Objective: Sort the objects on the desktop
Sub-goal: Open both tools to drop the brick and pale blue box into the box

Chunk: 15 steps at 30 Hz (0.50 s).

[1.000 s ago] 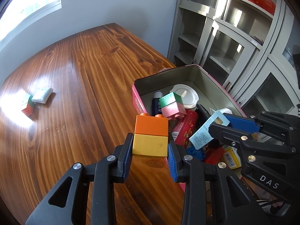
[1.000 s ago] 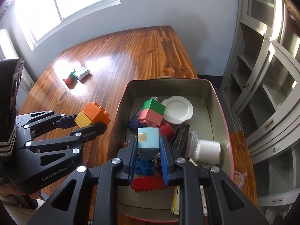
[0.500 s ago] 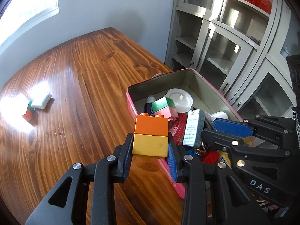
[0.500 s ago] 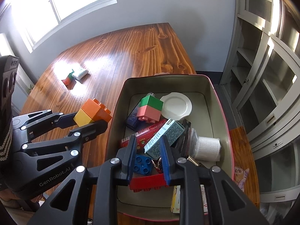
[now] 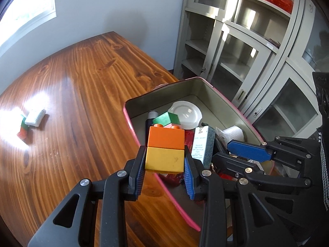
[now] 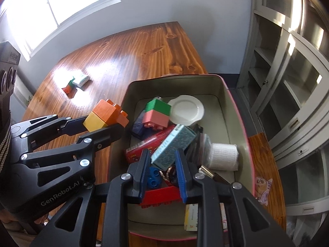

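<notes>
Two stacked bricks (image 5: 165, 151), orange over yellow, sit clamped in the left gripper (image 5: 164, 171) above the tin's (image 6: 236, 111) left rim; light, rigid, slick plastic, best pinched on flat sides; right gripper (image 6: 162, 176) jaws apart over the teal carton (image 6: 173, 146), which lies loose inside the tin.

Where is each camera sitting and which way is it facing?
Left wrist: rides the left gripper, looking along its fingers at the orange and yellow block stack clamped there; right gripper at right.
Right wrist: rides the right gripper, looking down into the tin; left gripper at left.
Shared: tin, stack, white plate, wooden table.
</notes>
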### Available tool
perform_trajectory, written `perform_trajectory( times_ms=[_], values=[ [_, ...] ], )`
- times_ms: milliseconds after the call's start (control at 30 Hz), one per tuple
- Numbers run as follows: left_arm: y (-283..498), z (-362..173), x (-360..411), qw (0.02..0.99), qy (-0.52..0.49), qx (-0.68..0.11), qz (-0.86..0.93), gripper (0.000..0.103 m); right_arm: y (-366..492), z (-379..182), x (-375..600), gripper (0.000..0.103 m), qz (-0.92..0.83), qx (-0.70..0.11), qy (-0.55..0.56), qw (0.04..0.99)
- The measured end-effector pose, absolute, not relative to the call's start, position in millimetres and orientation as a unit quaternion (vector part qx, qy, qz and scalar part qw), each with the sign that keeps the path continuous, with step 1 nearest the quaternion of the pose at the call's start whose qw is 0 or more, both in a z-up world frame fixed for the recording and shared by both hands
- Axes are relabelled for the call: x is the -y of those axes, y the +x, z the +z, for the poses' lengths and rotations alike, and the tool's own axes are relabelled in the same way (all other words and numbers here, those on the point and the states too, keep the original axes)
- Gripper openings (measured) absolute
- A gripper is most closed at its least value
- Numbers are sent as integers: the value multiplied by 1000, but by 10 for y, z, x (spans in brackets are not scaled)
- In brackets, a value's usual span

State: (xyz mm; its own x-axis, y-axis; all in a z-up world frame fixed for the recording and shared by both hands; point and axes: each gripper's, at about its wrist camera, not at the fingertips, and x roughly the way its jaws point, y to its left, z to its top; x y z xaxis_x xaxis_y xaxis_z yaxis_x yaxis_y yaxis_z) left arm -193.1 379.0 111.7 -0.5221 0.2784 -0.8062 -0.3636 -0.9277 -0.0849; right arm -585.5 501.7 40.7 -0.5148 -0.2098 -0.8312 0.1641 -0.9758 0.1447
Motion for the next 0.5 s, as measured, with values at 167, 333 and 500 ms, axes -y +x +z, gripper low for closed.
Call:
perform_trajectory(
  times_ms=[167, 333, 500],
  values=[
    [-2014, 1071, -3835, 187, -470, -27, 862, 36, -5848, 398, -5086, 29, -869, 36, 484, 97],
    [-2071, 1006, -3838, 177, -487, -18, 855, 45, -5822, 410, -5109, 38, -872, 33, 481, 84],
    [-2067, 987, -3763, 168, -489, -7, 856, 53, -5824, 420, -5110, 41, -873, 35, 480, 81]
  ],
)
